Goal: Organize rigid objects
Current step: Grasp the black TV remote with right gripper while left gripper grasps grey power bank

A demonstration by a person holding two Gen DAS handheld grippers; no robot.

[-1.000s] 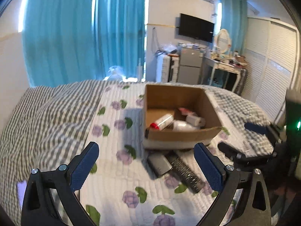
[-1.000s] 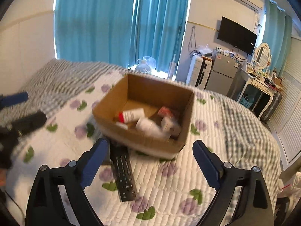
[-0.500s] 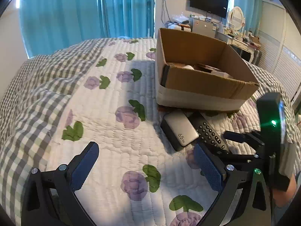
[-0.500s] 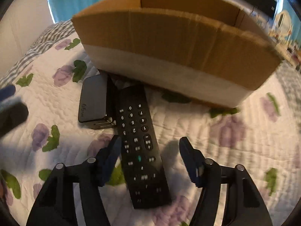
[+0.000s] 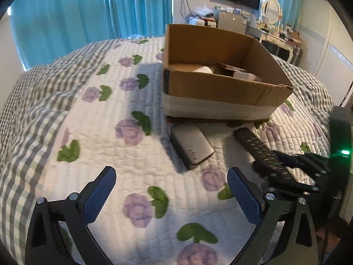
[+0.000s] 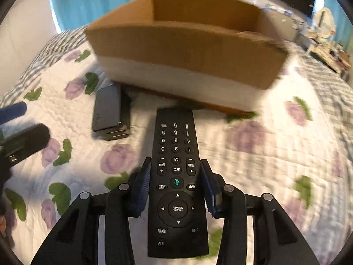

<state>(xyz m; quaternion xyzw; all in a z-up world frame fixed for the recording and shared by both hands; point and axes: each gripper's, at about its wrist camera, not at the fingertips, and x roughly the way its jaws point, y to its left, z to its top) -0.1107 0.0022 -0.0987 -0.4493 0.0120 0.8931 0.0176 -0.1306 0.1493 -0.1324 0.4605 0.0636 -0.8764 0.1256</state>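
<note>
Progress: partway, by my reading. Box point(image 5: 225, 88) on the bed point(image 5: 66, 101) already holds several items: a white cylinder and a pale flat pack show over the near wall, the rest is hidden. Two things are left outside, both on the quilt just in front of the box: remote point(image 6: 177, 190) and grey power bank point(image 5: 191, 145).

Right tongs point(image 6: 176, 186) straddle the remote's lower half, one blue pad along each long edge, near the round key cluster. Jaws have just been closing with the remote between them. The left pad looks touching; at the right pad I cannot rule out a sliver of gap, so no firm grip is confirmed. The remote lies flat, far end pointing at the box wall.

Left tongs point(image 5: 172, 195) stand wide open with nothing between them, over bare quilt. The power bank lies ahead of them, toward the right pad's side, apart.

Left to do: lift the remote into the box, then the power bank.
</note>
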